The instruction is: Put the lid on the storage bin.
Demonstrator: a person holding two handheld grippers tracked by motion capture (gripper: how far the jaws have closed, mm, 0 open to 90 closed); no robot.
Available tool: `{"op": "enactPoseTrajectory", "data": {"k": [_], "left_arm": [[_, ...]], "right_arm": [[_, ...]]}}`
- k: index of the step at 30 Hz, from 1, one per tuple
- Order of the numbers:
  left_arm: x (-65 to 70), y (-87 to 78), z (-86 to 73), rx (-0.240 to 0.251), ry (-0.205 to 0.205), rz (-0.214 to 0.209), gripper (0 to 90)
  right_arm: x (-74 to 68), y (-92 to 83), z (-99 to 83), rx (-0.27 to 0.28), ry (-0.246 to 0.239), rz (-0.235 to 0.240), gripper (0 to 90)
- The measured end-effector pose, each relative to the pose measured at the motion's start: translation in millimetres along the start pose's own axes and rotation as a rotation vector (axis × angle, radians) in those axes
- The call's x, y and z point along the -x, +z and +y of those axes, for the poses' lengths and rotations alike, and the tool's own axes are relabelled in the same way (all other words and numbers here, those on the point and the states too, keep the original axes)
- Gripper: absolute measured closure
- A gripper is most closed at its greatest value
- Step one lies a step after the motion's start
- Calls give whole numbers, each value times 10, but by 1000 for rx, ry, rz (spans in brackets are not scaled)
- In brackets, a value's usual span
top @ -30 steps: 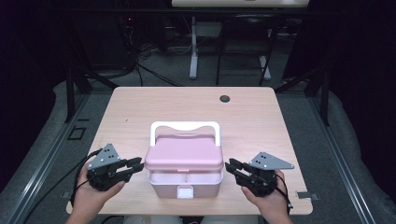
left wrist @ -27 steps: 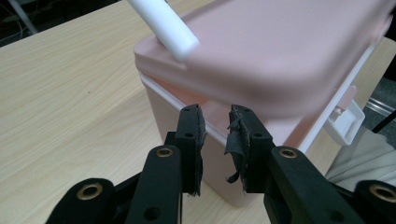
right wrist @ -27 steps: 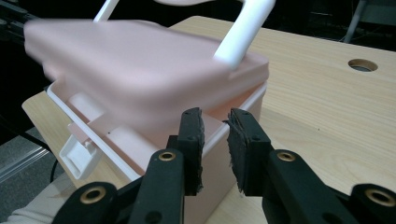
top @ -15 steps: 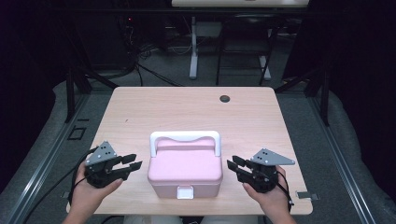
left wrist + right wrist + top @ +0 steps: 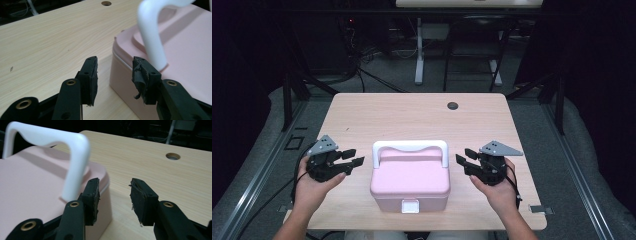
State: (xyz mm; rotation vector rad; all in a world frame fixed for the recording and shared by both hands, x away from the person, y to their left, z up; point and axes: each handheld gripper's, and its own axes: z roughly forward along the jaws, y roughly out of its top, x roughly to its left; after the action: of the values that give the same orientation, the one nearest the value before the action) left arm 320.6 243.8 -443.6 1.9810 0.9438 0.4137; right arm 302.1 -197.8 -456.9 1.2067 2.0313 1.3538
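A pink lidded box [image 5: 410, 177] with a white handle [image 5: 409, 146] standing upright and a white front latch [image 5: 410, 205] sits shut near the table's front edge. My left gripper [image 5: 354, 157] hovers to its left and my right gripper [image 5: 461, 163] to its right, both a short gap from the box. Both sets of jaws have just been opening, with nothing between them. In the left gripper view the left gripper [image 5: 115, 63] faces the box [image 5: 185, 50] corner and handle [image 5: 152, 37]. In the right gripper view the right gripper [image 5: 113, 183] stands beside the box [image 5: 30, 187] and handle [image 5: 75, 157].
The light wooden table [image 5: 412, 117] has a round cable hole [image 5: 453, 105] at the back right. Dark floor, desk legs and cables lie beyond the far edge. Bare tabletop stretches behind the box and on both sides.
The lid, slightly raised a second ago with both grippers at its sides, has dropped shut. Both grippers have let go, opened and pulled outward from the box.
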Motion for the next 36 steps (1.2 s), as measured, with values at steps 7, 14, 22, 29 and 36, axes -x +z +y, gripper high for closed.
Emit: {"op": "enactPoseTrajectory", "data": {"k": [7,14,22,29,36], "left_arm": [[-194,145,-73,4,-31,24,534],[-333,223,-273,-11,-77,56,490],[-424,322,-471,-53,-97,57,473],[-453,402,-591,-79,-104,65,460],[-446,527,-686,-134,-97,54,443]], "right_arm": [[256,149,-48,-2,40,-70,552],[418,165,-214,-4,64,-132,542],[482,217,-376,-23,66,-162,526],[501,259,-479,-30,65,-163,495],[484,363,-582,-69,53,-172,472]]}}
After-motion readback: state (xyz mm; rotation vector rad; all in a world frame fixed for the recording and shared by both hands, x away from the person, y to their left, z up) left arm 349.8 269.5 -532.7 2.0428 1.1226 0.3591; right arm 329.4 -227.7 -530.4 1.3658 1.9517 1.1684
